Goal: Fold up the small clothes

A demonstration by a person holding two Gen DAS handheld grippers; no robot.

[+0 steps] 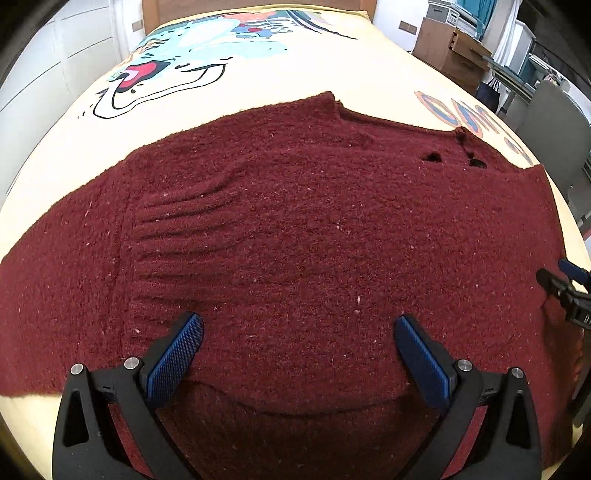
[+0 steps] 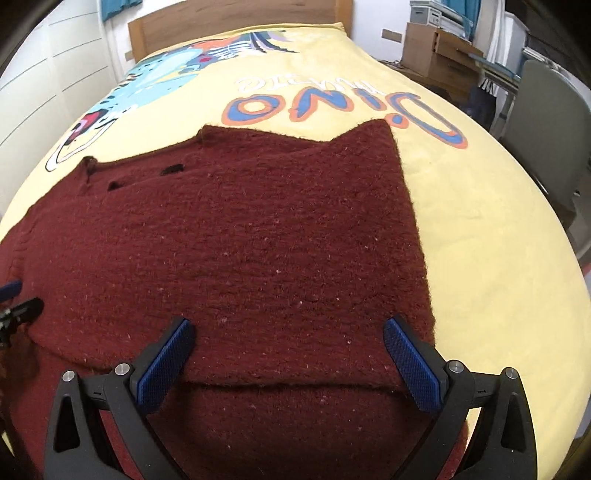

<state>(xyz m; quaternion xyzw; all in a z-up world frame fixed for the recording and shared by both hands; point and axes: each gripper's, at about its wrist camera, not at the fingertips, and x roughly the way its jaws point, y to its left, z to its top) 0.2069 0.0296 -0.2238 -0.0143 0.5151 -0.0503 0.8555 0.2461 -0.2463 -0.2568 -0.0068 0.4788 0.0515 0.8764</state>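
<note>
A bed (image 2: 480, 229) with a wooden headboard (image 2: 236, 18) carries a yellow cartoon-dinosaur blanket (image 1: 332, 66), and across its near half lies a dark red knitted sweater (image 1: 314, 229), flat, with a layer folded over its near part and two small holes near its far edge. The left gripper (image 1: 298, 341) and right gripper (image 2: 289, 341) hover just above the knit, fingers spread wide, gripping nothing

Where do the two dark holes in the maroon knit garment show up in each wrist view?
Left wrist view: the holes sit upper right, near the garment's far edge.
Right wrist view: the holes sit upper left, again near the far edge.
Shared landmark: the blue-and-orange lettering on the yellow bedspread, just beyond the maroon garment.
</note>
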